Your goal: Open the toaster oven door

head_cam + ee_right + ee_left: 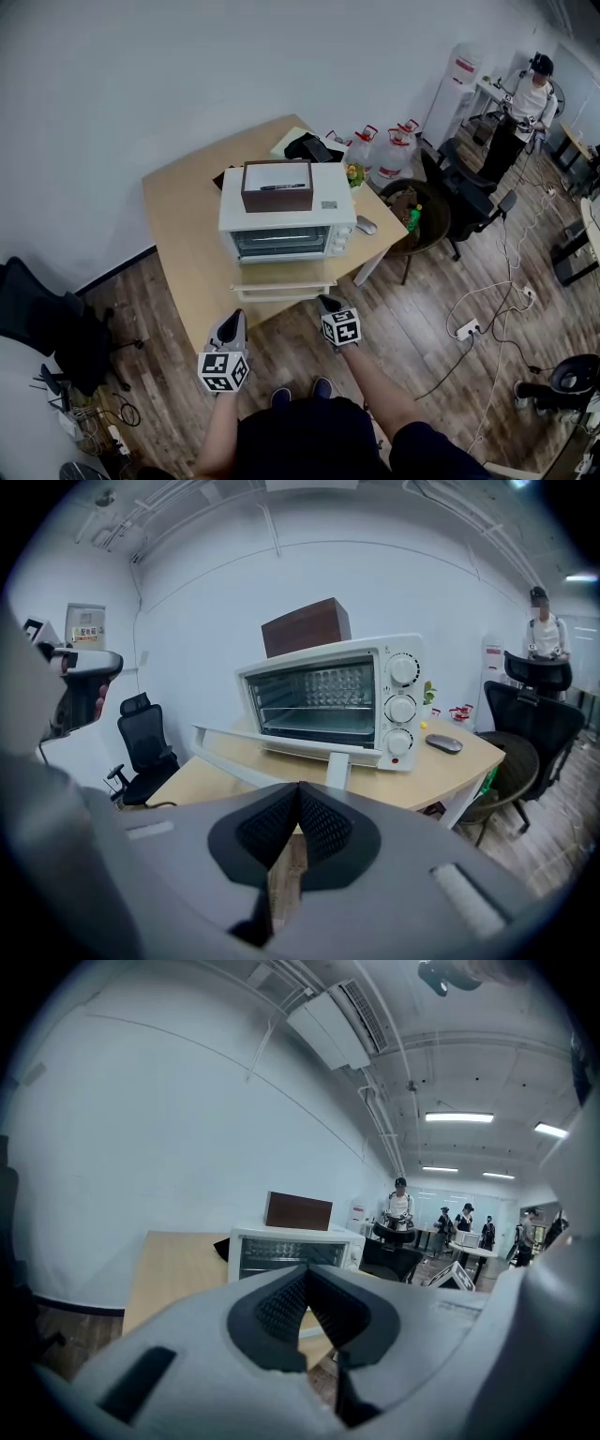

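**Door already down, both my grippers closed and empty**

Head view: the toaster oven [286,220] sits on the table [178,216] at 12 o'clock, its door [281,281] dropped flat toward me. My left gripper [231,326] and right gripper [327,304] hang short of it at 6. Left gripper view: fingers pressed together on nothing, oven ahead. Right gripper view: fingers together too, the door's front edge at 12. I judge little remains, and any last push should go gently downward on that edge.

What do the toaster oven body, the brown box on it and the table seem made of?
Toaster oven: probably white painted metal, smooth and slightly glossy.
Brown box: dark and matte, wood or cardboard; unclear.
Table: light wood-look top, likely laminate, with faint grain.
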`<control>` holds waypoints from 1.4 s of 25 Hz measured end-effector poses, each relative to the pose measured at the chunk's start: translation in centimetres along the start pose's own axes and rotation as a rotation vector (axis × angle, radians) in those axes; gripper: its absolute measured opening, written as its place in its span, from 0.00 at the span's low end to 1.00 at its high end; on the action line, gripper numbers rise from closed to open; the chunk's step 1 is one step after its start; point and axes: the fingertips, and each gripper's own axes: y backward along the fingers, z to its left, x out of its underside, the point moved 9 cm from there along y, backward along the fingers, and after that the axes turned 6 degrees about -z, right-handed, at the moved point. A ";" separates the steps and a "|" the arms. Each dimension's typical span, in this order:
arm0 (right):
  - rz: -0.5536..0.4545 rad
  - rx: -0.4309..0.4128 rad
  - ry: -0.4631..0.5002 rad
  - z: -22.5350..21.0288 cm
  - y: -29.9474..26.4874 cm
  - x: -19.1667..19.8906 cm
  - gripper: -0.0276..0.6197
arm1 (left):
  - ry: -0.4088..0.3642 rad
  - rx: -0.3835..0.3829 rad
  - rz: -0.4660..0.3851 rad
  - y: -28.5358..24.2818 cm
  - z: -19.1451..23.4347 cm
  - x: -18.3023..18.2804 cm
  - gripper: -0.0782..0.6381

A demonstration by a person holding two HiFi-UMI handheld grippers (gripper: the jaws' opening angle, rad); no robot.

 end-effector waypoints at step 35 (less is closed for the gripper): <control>0.283 -0.018 -0.182 -0.9 -3.8 9.0 0.05 | -0.010 -0.043 -0.004 1.2 -0.1 0.2 0.10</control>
